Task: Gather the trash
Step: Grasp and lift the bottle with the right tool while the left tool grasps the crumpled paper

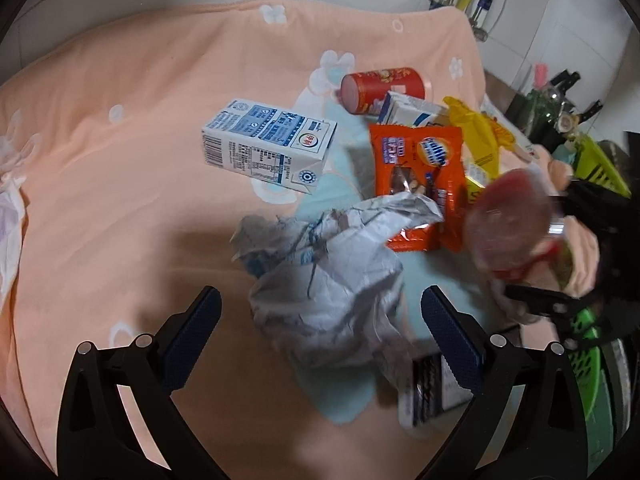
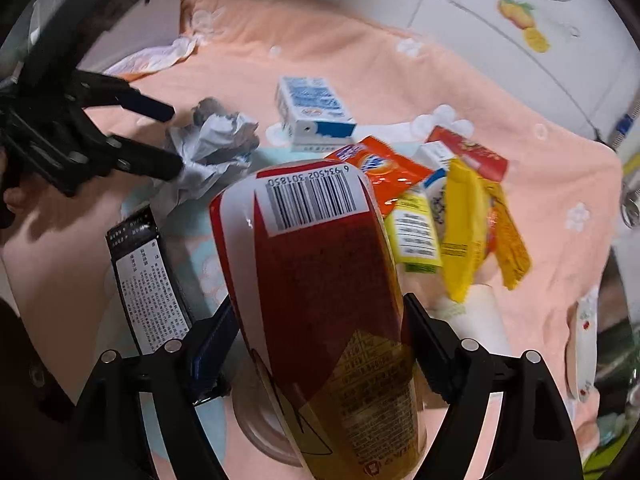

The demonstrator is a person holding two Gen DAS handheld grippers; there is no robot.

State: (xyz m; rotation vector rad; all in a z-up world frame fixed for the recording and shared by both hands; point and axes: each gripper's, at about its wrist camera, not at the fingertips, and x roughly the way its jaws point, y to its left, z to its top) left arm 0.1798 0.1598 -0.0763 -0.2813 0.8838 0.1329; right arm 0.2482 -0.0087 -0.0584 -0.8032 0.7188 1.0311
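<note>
- The right gripper (image 2: pixel 320 336) has both pads pressed against the sides of a red and gold drink can (image 2: pixel 316 280); the can lies lengthwise between the fingers with its barcode end pointing away from the camera.
- In the left wrist view that can (image 1: pixel 508 224) shows blurred at the right edge, raised over the cloth.
- The left gripper (image 1: pixel 320 332) stands wide open and empty, its blue pads either side of a crumpled grey-white paper wad (image 1: pixel 332 280) without touching it.
- Just beside the wad lies a black and white printed packet (image 2: pixel 148 280), flat on the cloth.
- Beyond the wad sits an orange snack wrapper (image 1: pixel 416 176), with a yellow wrapper (image 1: pixel 480 136) touching its right side.
- A blue and white milk carton (image 1: pixel 268 144) lies on its side, apart from the pile.
- A red cylindrical tin (image 1: pixel 380 88) lies on its side farthest back, beside a small white carton (image 1: pixel 412 110).
- Everything rests on a peach cloth with white flowers (image 1: pixel 120 200).
- A green plastic basket (image 1: pixel 600 164) sits off the cloth's right edge.
</note>
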